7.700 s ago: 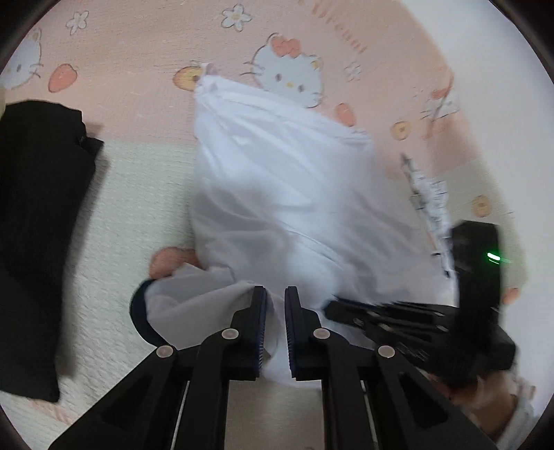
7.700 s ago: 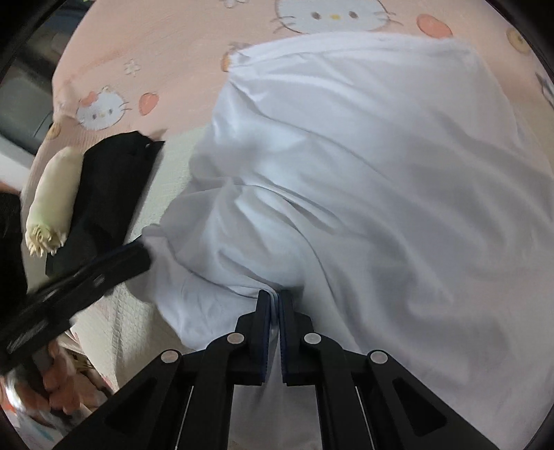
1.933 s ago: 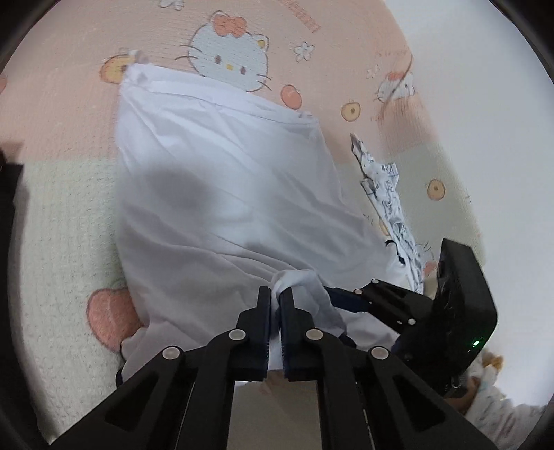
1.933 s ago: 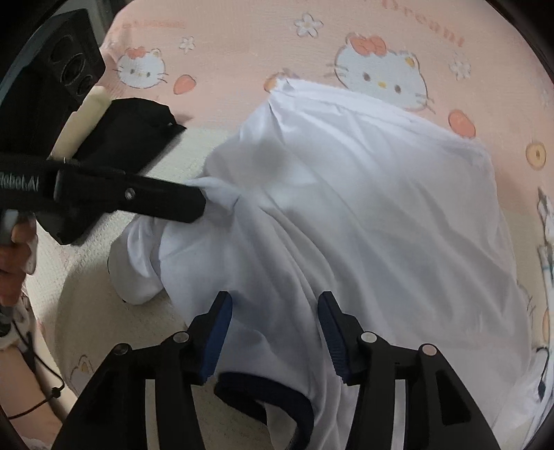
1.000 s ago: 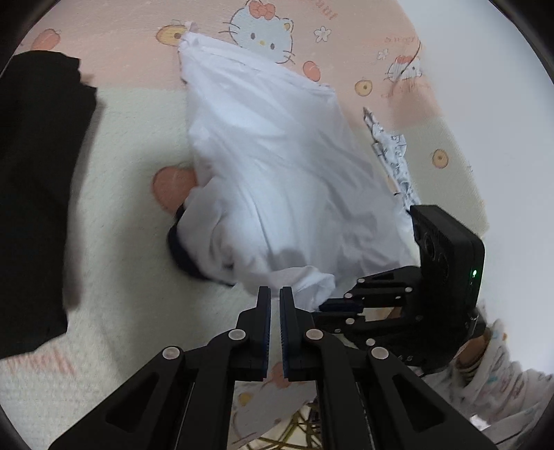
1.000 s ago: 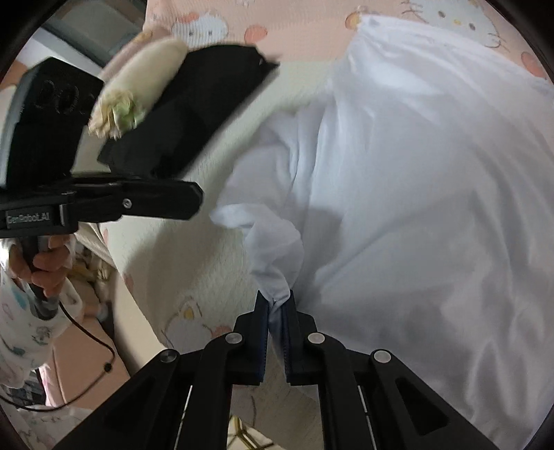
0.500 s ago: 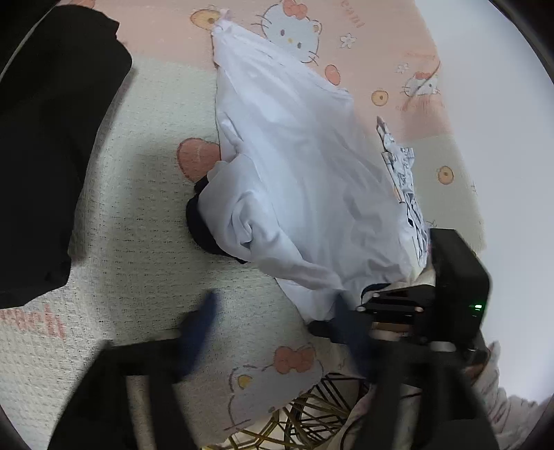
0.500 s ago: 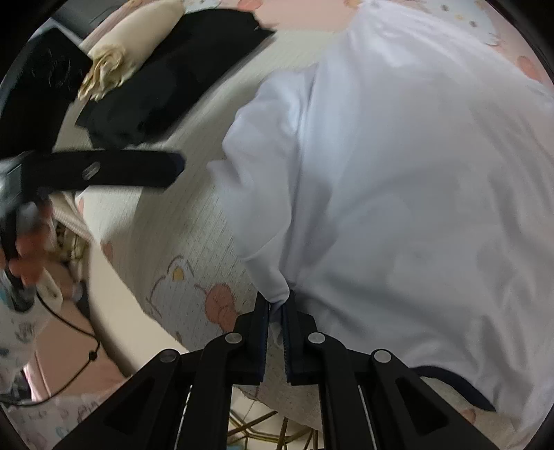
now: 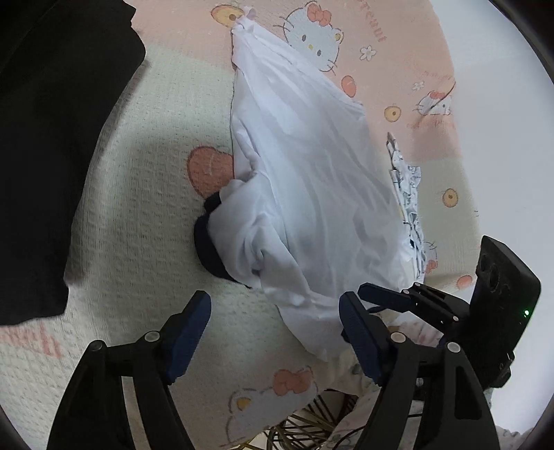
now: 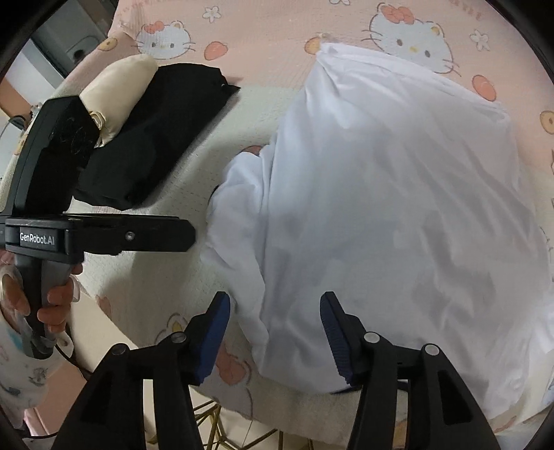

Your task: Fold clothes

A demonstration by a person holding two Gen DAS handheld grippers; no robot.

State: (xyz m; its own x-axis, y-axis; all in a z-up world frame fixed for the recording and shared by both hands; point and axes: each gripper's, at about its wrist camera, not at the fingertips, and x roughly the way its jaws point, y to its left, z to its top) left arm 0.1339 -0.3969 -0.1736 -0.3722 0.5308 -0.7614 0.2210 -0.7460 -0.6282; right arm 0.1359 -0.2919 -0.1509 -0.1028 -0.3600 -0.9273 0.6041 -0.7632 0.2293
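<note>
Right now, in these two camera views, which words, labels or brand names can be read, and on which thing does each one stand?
"GenRobot.AI": white label on the black left tool, seen from the right wrist view.
Pink letters on the pink and cream cartoon-cat blanket, at its far edge: upside down, not readable.
Pink letters near the blanket's left edge: cut off and blurred, not readable.

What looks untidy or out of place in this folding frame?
The white garment is only roughly folded: its left side is bunched, with a dark trim poking out. A patterned cloth peeks out from its right edge.
</note>
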